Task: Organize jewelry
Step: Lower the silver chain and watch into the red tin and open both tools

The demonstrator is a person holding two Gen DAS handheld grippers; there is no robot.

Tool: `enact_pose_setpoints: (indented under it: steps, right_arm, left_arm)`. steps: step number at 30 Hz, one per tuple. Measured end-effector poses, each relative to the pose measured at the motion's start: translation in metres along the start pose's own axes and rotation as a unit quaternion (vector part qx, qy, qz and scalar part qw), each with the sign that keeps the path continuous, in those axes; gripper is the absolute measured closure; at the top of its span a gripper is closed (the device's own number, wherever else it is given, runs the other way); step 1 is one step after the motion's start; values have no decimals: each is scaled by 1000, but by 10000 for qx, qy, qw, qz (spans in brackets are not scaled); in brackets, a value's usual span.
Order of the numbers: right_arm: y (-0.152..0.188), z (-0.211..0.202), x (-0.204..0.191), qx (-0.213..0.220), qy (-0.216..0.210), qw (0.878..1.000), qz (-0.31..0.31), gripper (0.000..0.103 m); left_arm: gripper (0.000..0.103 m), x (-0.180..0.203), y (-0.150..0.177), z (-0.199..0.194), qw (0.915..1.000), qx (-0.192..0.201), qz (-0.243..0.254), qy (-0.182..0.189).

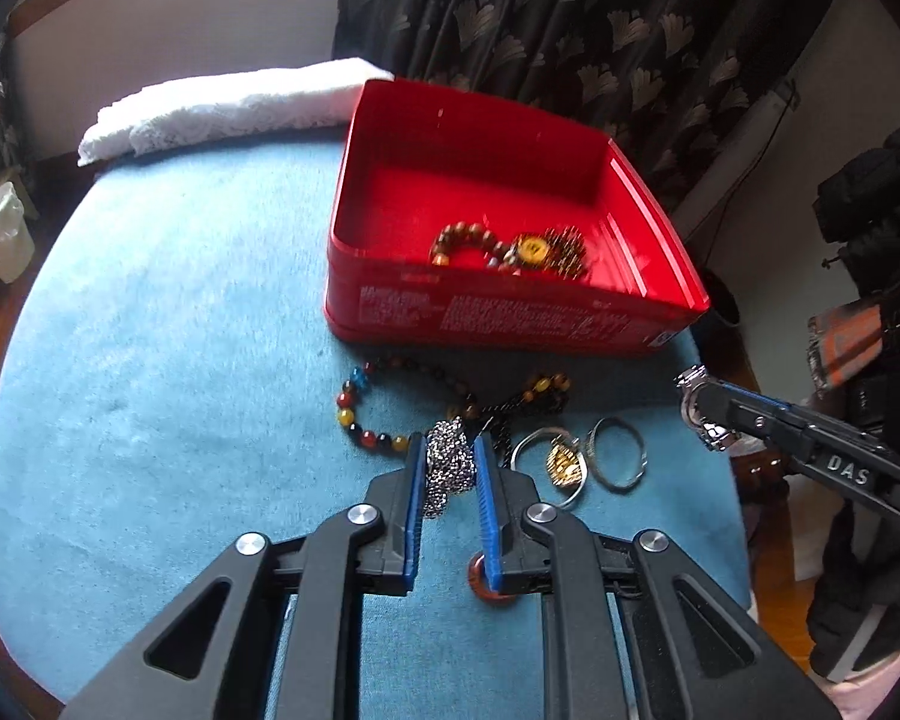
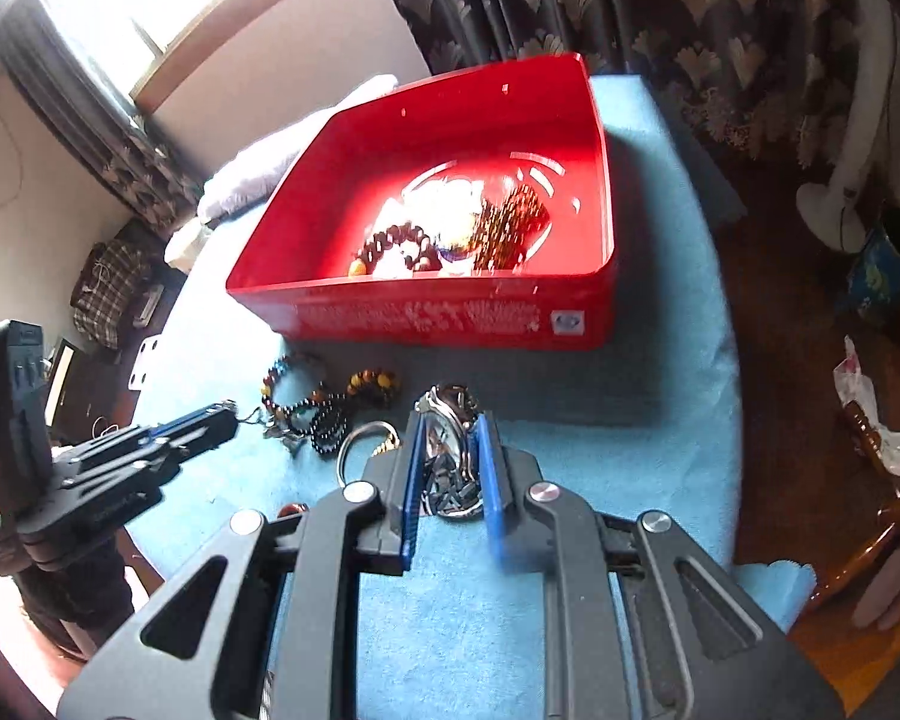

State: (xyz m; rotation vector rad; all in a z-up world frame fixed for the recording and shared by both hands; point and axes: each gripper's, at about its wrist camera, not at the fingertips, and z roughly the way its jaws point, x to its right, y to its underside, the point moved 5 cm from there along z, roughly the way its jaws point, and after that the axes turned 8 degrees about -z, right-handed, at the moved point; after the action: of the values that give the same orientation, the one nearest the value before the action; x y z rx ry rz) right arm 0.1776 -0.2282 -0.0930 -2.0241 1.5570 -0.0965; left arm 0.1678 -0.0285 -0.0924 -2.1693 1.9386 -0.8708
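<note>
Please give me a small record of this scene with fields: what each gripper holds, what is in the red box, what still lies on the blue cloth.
left gripper: jaws shut on a silver chain
right gripper: jaws shut on a metal watch
red box: open, holds brown bead bracelets
blue cloth: multicolour bead bracelet, two silver bangles, gold piece, orange ring
behind the box: white towel

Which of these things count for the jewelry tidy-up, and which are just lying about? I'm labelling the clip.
Part of the job:
red tin
silver chain in the left gripper
watch in the right gripper
bead bracelets
silver bangles

Just lying about:
white towel
blue cloth
curtain
</note>
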Motion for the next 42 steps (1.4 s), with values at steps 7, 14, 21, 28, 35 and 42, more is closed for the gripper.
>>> enact_pose_setpoints:
  steps: [7, 14, 21, 28, 35, 42]
  right_arm:
    - [-20, -18, -4, 208, 71, 9996, -151, 87]
    - [-61, -30, -10, 392, 264, 9978, -459, 87]
    - [-104, -12, -2, 401, 502, 9964, -559, 87]
    - [-117, 33, 11, 64, 542, 9971, -523, 87]
    - [-111, 65, 17, -259, 526, 9969, -528, 87]
    - [-105, 88, 23, -489, 615, 9953, -574, 87]
  left_arm:
    - [87, 10, -24, -24, 9994, 338, 49, 81]
    - [87, 32, -69, -31, 9969, 735, 255, 132]
    - [87, 45, -110, -6, 9952, 884, 411, -31]
    - [87, 42, -120, 41, 9970, 572, 472, -234]
    - [87, 33, -116, 76, 9965, 226, 649, -481]
    - [87, 29, -115, 92, 9956, 107, 724, -584]
